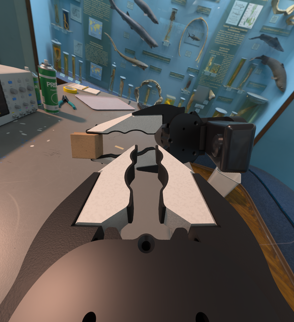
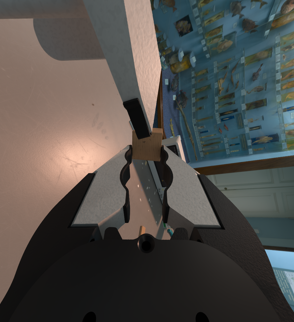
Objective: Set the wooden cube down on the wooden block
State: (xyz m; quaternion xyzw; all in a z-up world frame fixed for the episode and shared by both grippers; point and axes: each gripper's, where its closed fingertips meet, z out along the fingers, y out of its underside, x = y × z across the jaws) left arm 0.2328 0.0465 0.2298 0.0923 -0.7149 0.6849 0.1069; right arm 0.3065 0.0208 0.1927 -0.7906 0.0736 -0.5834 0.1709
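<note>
The wooden cube is light tan and is held in the air above the grey table. My right gripper is shut on the cube; in the left wrist view it comes in from the right, turned so one finger is above the other. My left gripper is open with a narrow gap and empty, just right of the cube. One of its fingers shows in the right wrist view, its black pad in front of the cube. A thin tan wooden piece lies on the table beyond.
An oscilloscope, a green spray can, teal pliers, a yellow tape roll and a pink mat stand at the back left. The table's wooden rim runs along the right. A display wall stands behind.
</note>
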